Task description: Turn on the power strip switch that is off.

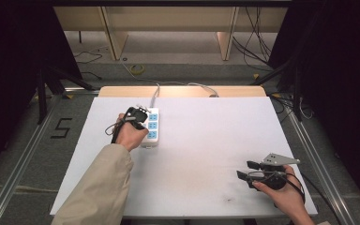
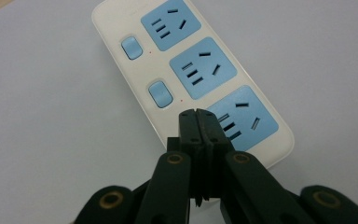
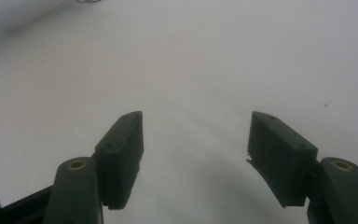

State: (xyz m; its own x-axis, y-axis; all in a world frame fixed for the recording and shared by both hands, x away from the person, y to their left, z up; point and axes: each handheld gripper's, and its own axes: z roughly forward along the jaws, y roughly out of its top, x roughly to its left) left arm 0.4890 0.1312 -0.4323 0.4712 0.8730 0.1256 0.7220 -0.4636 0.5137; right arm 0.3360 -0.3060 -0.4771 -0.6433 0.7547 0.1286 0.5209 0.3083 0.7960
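White table (image 1: 206,154) on grey floor (image 1: 23,154); left gripper (image 2: 198,114) jaws closed, empty; right gripper (image 3: 196,140) jaws apart, empty.

1. The power strip (image 1: 152,127) lies far left on the white table (image 1: 206,140); its cable (image 1: 156,91) runs off the far edge.
2. The left gripper (image 1: 138,116), jaws together, sits over the strip's near end and blocks that approach.
3. The table's middle and far right lie bare.
4. The right gripper (image 1: 243,169), jaws apart, occupies the near right corner.
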